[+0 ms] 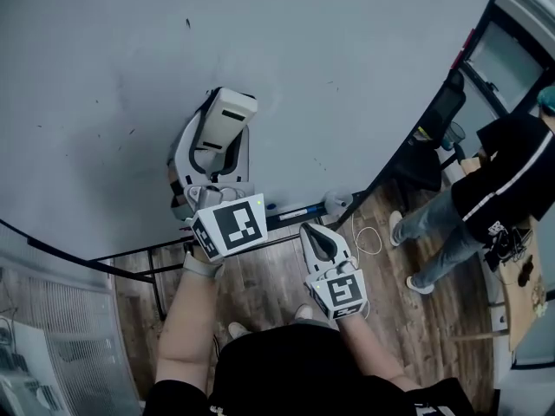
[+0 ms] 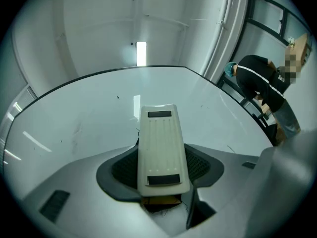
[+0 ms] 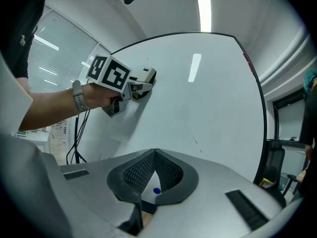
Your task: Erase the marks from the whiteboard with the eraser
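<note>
Eraser (image 2: 163,150) clamped in left hand-held gripper (image 1: 212,147) — advise holding it flat to the whiteboard (image 1: 95,68) ahead, sweeping the faint specks (image 1: 186,23); right hand-held gripper (image 3: 154,175) clenched, empty.

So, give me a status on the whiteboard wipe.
Done: most of the whiteboard looks blank. In hand: the left gripper is shut on the eraser, held up at the board. Left: a few small dark marks are scattered across it. The right gripper is shut and empty, held low, off the board.
</note>
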Motion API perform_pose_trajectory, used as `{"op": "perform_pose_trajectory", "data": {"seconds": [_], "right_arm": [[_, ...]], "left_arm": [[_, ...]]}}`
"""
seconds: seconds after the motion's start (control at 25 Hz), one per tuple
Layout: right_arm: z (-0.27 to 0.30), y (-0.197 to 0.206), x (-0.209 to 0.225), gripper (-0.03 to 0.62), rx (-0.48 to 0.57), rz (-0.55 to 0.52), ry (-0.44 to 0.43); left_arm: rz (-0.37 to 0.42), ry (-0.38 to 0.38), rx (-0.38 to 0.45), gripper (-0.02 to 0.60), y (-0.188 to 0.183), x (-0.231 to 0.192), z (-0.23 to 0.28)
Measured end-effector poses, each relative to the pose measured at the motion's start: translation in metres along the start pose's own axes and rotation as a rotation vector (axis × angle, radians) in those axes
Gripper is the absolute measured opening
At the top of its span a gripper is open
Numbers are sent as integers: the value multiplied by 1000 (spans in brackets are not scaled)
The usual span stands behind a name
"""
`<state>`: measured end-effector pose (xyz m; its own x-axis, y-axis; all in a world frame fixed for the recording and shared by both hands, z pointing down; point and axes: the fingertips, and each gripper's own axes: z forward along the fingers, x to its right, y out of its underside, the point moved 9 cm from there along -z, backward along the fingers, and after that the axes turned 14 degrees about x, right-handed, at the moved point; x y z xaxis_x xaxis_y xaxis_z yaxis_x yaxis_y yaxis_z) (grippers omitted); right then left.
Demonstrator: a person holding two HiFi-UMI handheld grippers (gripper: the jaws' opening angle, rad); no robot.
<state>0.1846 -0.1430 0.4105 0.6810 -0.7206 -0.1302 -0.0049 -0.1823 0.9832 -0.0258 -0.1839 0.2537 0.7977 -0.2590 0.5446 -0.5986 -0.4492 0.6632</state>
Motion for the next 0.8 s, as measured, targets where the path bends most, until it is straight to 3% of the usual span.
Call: {"op": "perform_pose_trajectory", "data": {"seconds": [0.52,0.8], "right_arm": [[3,-5,6,26,30,8,48],[12,-2,-7,26,26,17,10]], "left_arm": [[82,69,110,267,-33,-4,35],[99,40,42,265,-7,-8,7]]}}
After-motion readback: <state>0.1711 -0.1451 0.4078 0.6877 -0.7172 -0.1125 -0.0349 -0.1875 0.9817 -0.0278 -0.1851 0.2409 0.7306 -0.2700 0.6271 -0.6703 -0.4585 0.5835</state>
